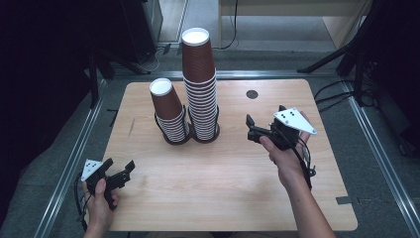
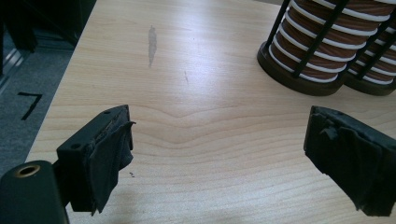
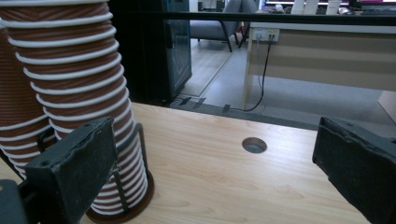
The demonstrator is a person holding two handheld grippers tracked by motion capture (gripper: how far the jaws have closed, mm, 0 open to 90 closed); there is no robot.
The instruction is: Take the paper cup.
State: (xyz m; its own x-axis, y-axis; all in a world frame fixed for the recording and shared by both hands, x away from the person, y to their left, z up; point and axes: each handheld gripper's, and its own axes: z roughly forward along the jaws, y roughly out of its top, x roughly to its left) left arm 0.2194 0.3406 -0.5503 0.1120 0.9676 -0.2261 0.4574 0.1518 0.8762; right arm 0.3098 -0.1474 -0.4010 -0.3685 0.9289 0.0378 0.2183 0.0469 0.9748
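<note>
At the upper middle of the frame two cup stacks [image 1: 190,106] stand untouched on the surface [image 1: 223,168], while both left gripper [image 1: 121,172] and right gripper [image 1: 251,129] hover with fingers spread, empty, nothing begun.

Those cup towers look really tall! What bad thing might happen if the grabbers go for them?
1. The taller stack of cups rises far above its wire holder, so a sideways nudge from the right hand-held gripper, open just beside it, could probably topple the upper cups.
2. The shorter stack leans and stands right against the taller one; knocking one may disturb both.
3. The cups are nested tightly, so pulling the top one might lift several together.
</note>
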